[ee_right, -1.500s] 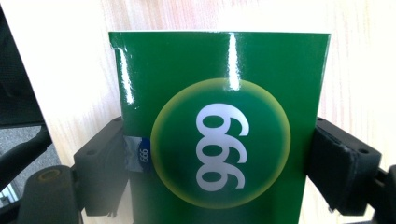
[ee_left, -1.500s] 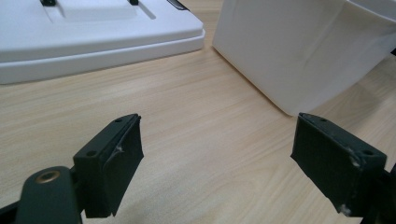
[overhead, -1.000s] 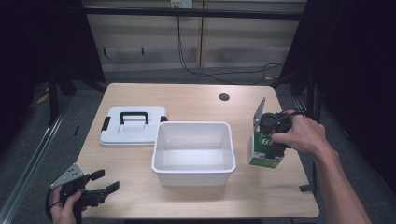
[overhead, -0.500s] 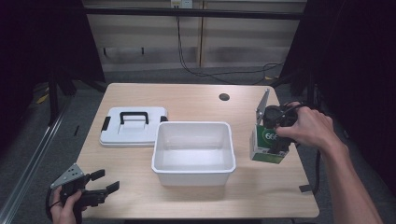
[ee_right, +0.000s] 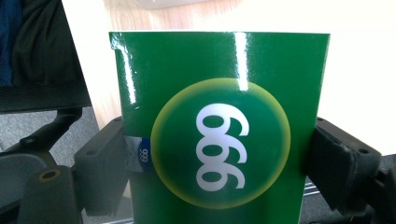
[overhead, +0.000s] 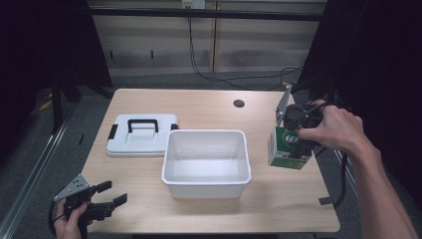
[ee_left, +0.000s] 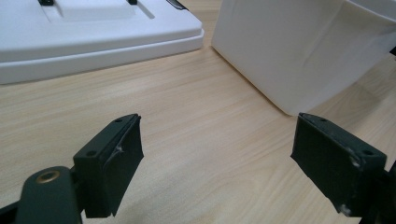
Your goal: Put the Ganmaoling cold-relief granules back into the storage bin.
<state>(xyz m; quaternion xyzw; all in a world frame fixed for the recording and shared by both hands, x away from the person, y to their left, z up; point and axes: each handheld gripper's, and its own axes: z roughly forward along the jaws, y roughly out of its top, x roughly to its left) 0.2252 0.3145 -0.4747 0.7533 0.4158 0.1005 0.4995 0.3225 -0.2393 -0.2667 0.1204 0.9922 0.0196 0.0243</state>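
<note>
A green carton (overhead: pixel 287 149) with a yellow-ringed circle and white digits hangs just above the right side of the table (overhead: pixel 209 107), slightly tilted. My right gripper (overhead: pixel 297 131) is shut on it from above, a hand wrapped around the gripper. In the right gripper view the carton (ee_right: pixel 219 126) fills the gap, both black jaws pressed against its sides around my right gripper (ee_right: pixel 219 163). My left gripper (overhead: pixel 115 193) stands open and empty near the front left corner. In the left gripper view it (ee_left: pixel 215 149) hovers low over bare wood.
A white open bin (overhead: pixel 206 133) sits mid-table; its wall (ee_left: pixel 289 51) is ahead of the left jaws. A white lid with a black handle (overhead: pixel 142 142) lies left of the bin, also seen as the lid (ee_left: pixel 93 42). A dark hole (overhead: pixel 239 103) marks the far tabletop.
The right gripper has lifted the green carton a little and carried it slightly right and away. The left gripper has stayed put.
</note>
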